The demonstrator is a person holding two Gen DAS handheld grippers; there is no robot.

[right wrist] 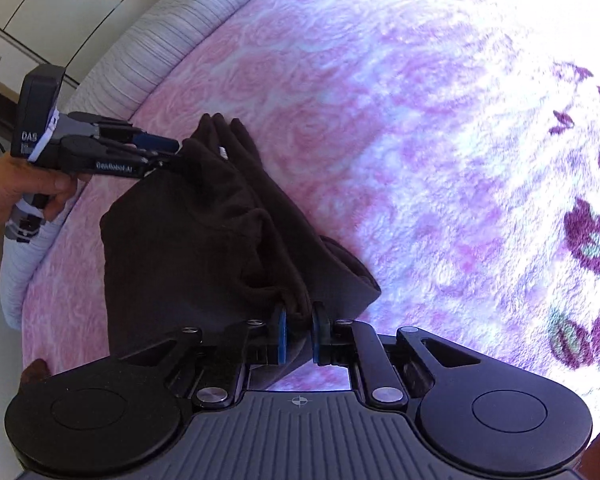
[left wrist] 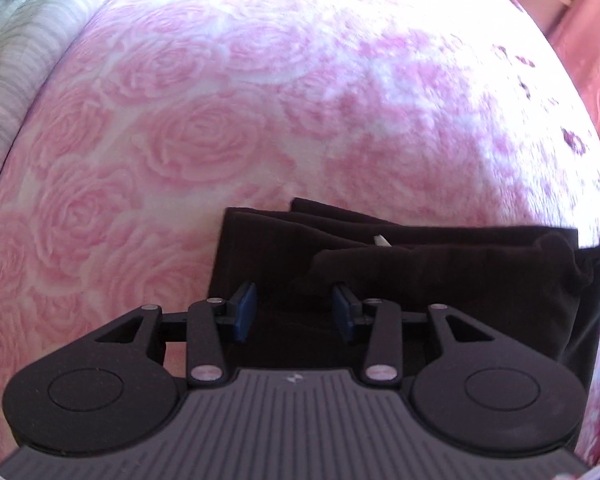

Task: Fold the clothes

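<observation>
Pink rose blanket [left wrist: 180,128] on bed, dark garment [right wrist: 188,240] partly folded, bunched, near edge. Right gripper [right wrist: 298,334] pinches a fabric corner. Left gripper [left wrist: 296,312] half open over cloth, holding nothing. Mid-fold; next probably left regrips far corner, then fold over.

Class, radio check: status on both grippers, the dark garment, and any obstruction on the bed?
Left gripper open over dark garment, nothing pinched. Right gripper shut on garment's bunched edge. Garment partly folded on pink rose blanket. No obstruction seen.
</observation>
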